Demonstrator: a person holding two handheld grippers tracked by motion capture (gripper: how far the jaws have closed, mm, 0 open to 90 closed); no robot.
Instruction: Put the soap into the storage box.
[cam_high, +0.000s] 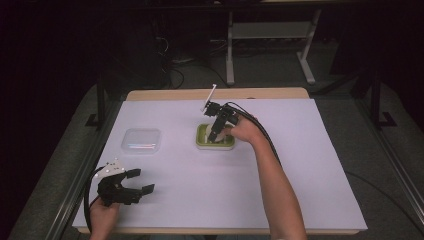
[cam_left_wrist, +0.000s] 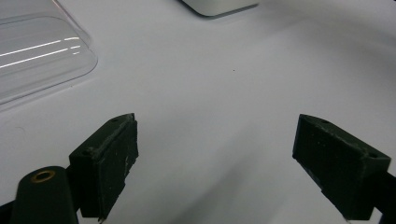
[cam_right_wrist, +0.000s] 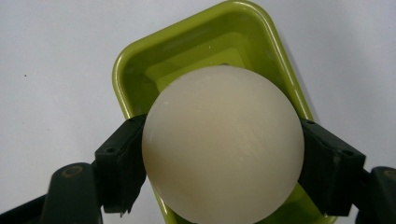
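A cream-white ball (cam_right_wrist: 222, 144) sits between the jaws of my right gripper (cam_right_wrist: 222, 161), which is shut on it, directly over a green rectangular tray (cam_right_wrist: 135, 70). From the high view the right gripper (cam_high: 215, 134) points down into the green tray (cam_high: 201, 142) at the table's centre. My left gripper (cam_high: 138, 182) rests low near the front left corner, jaws wide apart and empty. In the left gripper view its fingertips (cam_left_wrist: 112, 154) frame bare white table, with a clear plastic lid (cam_left_wrist: 37, 51) at upper left.
A clear plastic lid (cam_high: 141, 140) lies flat on the white table sheet (cam_high: 300, 165), left of the tray. A table frame and cables stand beyond the far edge. A grey-white edge of the tray (cam_left_wrist: 219, 7) peeks in at the top of the left gripper view.
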